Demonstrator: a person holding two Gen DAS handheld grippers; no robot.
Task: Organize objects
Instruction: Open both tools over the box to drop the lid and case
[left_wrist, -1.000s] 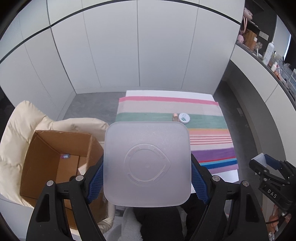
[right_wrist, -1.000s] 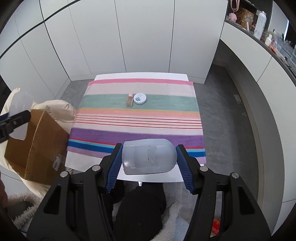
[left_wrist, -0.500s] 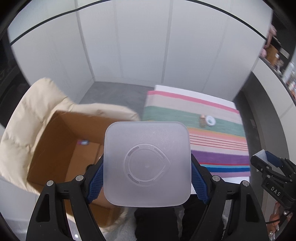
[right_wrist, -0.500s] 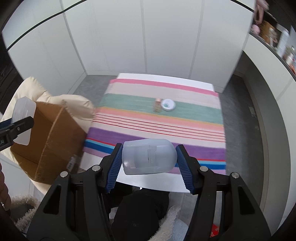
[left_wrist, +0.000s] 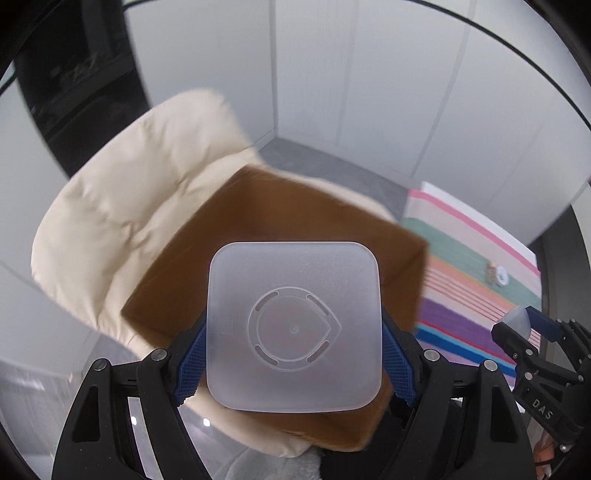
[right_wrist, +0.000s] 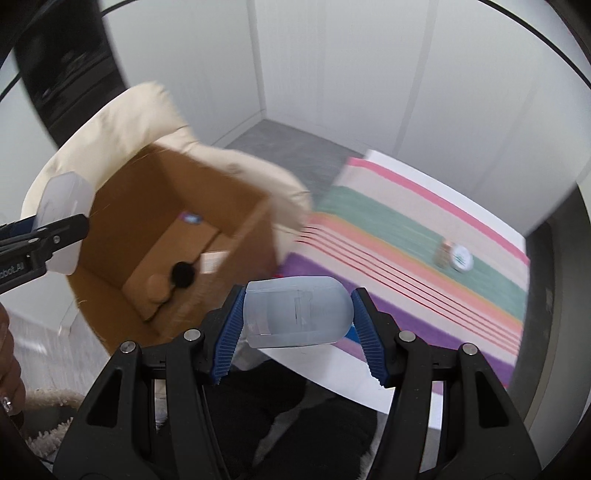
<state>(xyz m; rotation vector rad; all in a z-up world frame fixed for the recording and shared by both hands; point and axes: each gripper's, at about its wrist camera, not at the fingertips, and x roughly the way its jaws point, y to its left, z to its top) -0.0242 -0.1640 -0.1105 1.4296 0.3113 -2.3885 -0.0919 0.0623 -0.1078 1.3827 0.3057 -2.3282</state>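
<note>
My left gripper (left_wrist: 293, 354) is shut on a frosted square plastic container (left_wrist: 293, 325), held over the open cardboard box (left_wrist: 258, 236); it also shows at the left of the right wrist view (right_wrist: 61, 221). My right gripper (right_wrist: 297, 325) is shut on a translucent plastic scoop-shaped piece (right_wrist: 295, 312), held between the box (right_wrist: 155, 229) and the striped table. It shows at the right edge of the left wrist view (left_wrist: 517, 323). A small bottle (right_wrist: 443, 253) and a round white tin (right_wrist: 461, 258) stand on the striped cloth (right_wrist: 406, 236).
The box sits on a cream padded chair (left_wrist: 122, 206) left of the table. Inside the box are a black round item (right_wrist: 183, 275) and a tan one (right_wrist: 157, 286). White cabinet walls (left_wrist: 369, 92) stand behind. Grey floor (right_wrist: 288, 140) lies between.
Both grippers swung left from over the table toward the box. The left gripper's container is now above the box opening. Both grips are unchanged.
</note>
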